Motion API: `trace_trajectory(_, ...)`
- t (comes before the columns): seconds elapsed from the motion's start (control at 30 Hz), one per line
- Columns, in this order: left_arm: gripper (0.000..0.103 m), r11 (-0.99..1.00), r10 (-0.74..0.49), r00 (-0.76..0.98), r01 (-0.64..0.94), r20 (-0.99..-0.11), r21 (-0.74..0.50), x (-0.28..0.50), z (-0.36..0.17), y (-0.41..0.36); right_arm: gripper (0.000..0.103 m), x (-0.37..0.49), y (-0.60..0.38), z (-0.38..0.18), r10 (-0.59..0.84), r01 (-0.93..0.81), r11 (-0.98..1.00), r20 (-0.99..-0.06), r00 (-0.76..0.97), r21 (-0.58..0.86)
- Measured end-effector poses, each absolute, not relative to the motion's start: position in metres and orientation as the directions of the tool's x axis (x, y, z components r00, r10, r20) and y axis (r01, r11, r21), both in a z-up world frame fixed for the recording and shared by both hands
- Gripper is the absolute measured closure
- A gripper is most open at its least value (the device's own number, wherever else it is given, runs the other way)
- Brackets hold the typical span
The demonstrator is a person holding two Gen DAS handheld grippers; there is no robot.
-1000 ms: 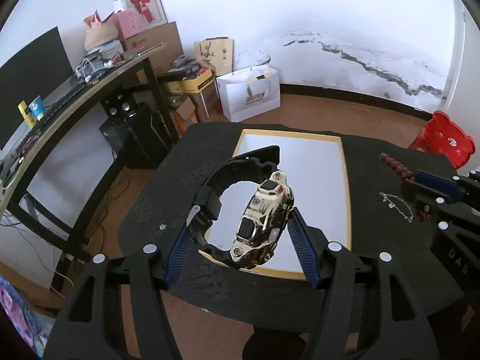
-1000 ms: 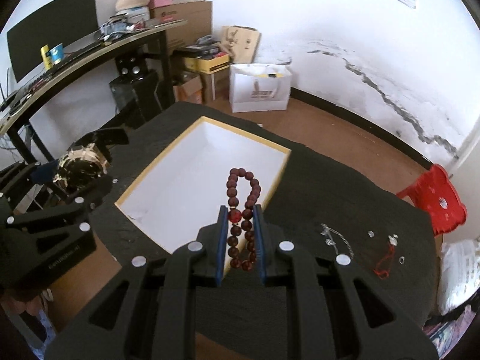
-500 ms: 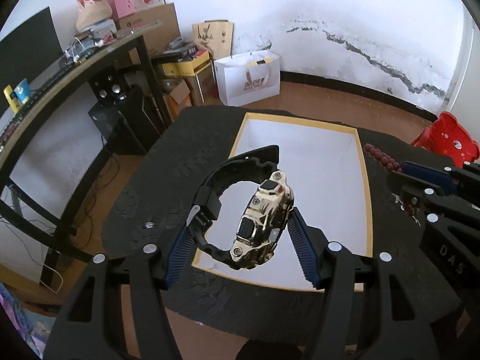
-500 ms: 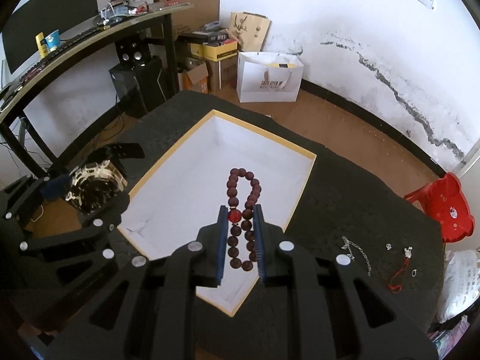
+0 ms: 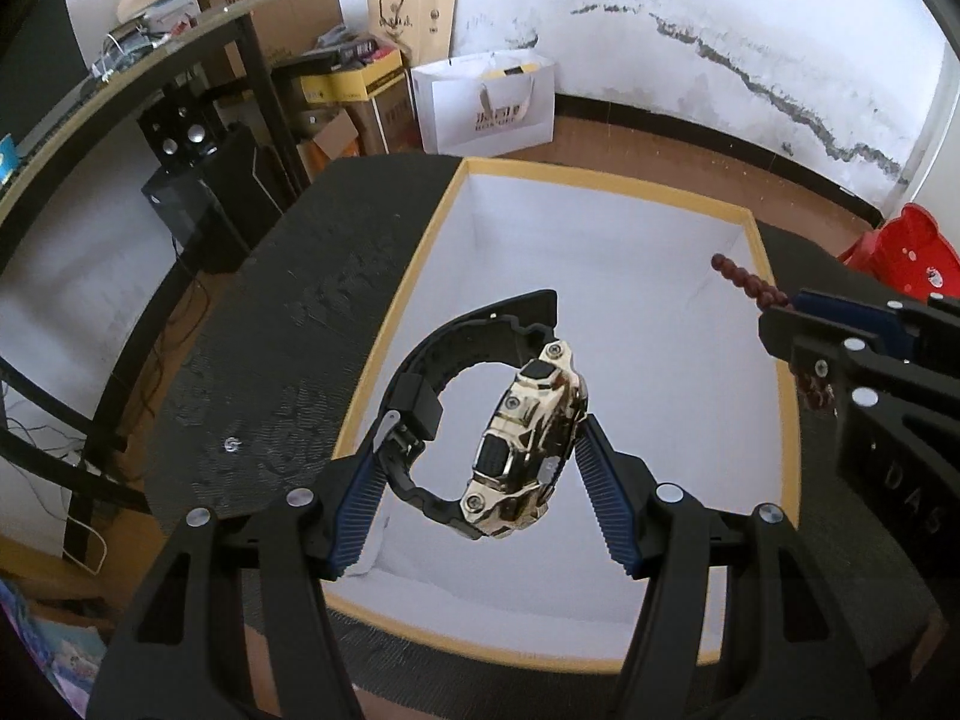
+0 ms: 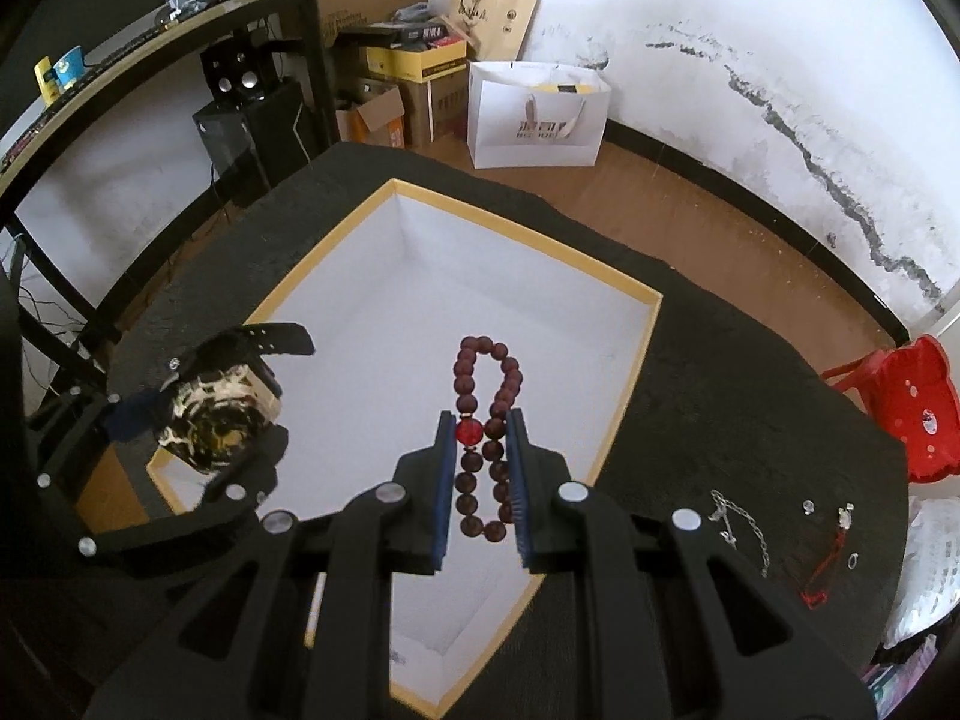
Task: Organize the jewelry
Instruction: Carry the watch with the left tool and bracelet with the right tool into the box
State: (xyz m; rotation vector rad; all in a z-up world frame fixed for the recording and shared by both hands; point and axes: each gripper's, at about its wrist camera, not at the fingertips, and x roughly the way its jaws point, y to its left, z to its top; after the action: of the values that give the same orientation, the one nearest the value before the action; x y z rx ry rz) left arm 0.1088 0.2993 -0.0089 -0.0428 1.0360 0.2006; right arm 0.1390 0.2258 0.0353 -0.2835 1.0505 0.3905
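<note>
My left gripper (image 5: 480, 462) is shut on a gold watch (image 5: 528, 444) with a black strap, held above the near end of a white box with a yellow rim (image 5: 600, 183). My right gripper (image 6: 480, 420) is shut on a dark red bead bracelet (image 6: 483, 420), held over the same box (image 6: 528, 222). The watch also shows in the right wrist view (image 6: 219, 420) at the left. The bracelet's beads (image 5: 747, 288) show at the right of the left wrist view, over the box's right side.
The box sits on a round black table (image 6: 750, 372). A silver chain (image 6: 741, 531), a red string piece (image 6: 825, 570) and small studs lie on the table to the right. A red stool (image 6: 900, 390), a white bag (image 6: 537, 114) and a desk (image 5: 150, 54) stand beyond.
Both grippers have moved forward over the white box, carrying the watch and the bracelet. The box now looks larger and closer in both views.
</note>
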Motion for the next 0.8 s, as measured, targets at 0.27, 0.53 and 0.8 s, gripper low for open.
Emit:
trace_trajectory(0.27, 0.042, 0.98, 0.133, 0.455, -0.192, -0.88, 0.049, 0.134, -0.041, 0.305, 0.086, 0.17, 0.231, 0.005, 0.168, -0.443, 0.896, -0.899, 0.405, -0.032)
trace_trajectory(0.53, 0.041, 0.979, 0.133, 0.426, -0.195, -0.895, 0.052, 0.149, -0.063, 0.307, 0.086, 0.187, 0.231, -0.022, 0.157, -0.436, 0.9, -0.915, 0.372, -0.022)
trace_trajectory(0.8, 0.041, 0.979, 0.135, 0.41, -0.198, -0.902, 0.056, 0.154, -0.073, 0.307, 0.086, 0.193, 0.229, -0.031, 0.156, -0.437, 0.899, -0.922, 0.355, -0.016)
